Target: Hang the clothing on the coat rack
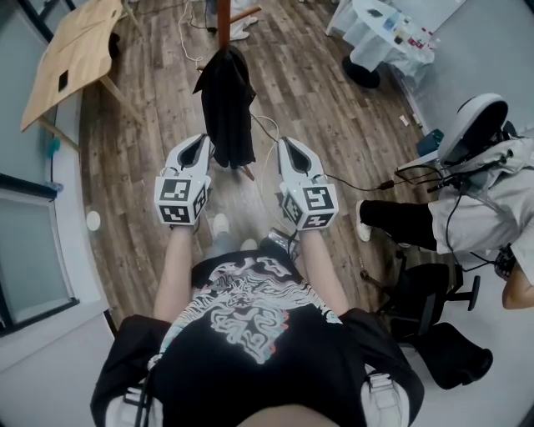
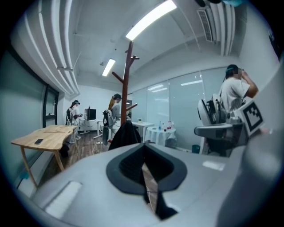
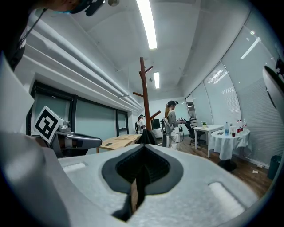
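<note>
Hanging on the coat rack (image 1: pixel 224 21) in the head view, the dark clothing (image 1: pixel 227 108) drapes limp, long axis running down the pole. It looks soft and light, best pinched at the collar.

Left gripper view: the left gripper (image 2: pixel 144 166) has its jaws together, empty.

Right gripper view: the right gripper (image 3: pixel 137 173) is likewise closed on nothing, with the garment well ahead.
</note>
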The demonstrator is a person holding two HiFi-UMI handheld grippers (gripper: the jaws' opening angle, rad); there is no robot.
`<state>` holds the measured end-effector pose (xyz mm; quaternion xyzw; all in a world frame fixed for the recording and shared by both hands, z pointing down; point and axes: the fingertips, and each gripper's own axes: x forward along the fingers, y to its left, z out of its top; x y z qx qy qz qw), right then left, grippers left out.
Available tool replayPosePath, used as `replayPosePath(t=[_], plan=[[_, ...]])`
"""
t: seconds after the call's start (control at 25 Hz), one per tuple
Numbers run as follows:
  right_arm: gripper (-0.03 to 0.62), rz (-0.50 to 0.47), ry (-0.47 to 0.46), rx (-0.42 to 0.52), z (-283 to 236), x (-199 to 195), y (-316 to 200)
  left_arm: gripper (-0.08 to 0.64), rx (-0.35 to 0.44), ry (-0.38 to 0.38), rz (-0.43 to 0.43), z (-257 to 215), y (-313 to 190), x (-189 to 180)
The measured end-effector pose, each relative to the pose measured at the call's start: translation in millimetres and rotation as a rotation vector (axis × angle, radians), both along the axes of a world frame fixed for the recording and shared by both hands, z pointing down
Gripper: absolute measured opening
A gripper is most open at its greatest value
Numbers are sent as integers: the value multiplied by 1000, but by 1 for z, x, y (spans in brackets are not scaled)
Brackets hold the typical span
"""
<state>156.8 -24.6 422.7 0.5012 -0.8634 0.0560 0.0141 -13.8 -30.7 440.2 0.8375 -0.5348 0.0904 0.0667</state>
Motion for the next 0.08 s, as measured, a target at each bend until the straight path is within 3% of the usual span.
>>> replayPosePath(t=[0.08], plan=[[-2,2,1,-2,1,2,-1,-11,-1,1,0,-1,0,1]])
